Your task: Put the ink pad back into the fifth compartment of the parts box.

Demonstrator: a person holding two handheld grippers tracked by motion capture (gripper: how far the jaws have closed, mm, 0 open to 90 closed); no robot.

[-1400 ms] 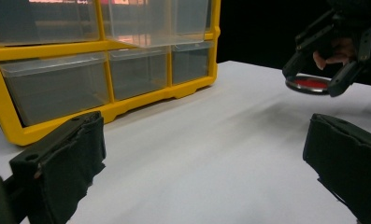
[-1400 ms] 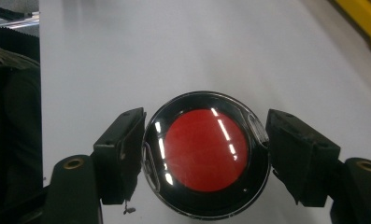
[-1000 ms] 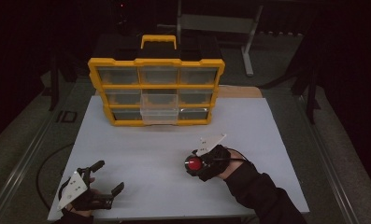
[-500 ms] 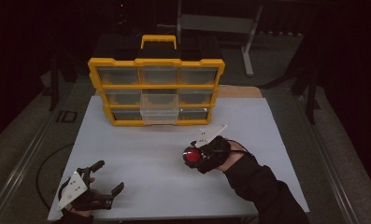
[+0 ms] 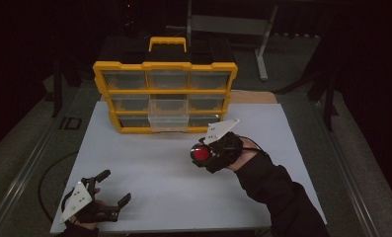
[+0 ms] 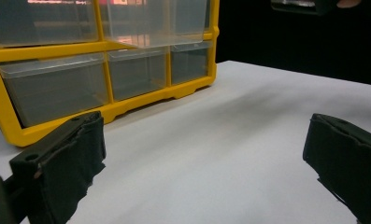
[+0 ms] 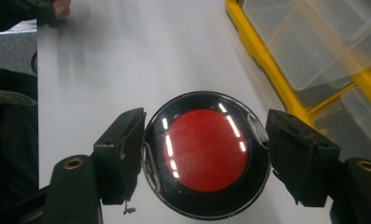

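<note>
The right gripper (image 5: 203, 154) has moved forward and left over the white tabletop (image 5: 159, 168) since a second ago, closing in on the yellow drawer organizer (image 5: 166, 96). Its jaws stay clamped on a round black container with a red centre (image 7: 206, 151), held just short of the clear middle drawer (image 5: 169, 111) that stands pulled out. Judging from that, the carry is nearly done and the drop into the drawer comes next. The left gripper (image 5: 112, 190) rests at the near left corner, jaws wide apart and holding nothing.
</note>
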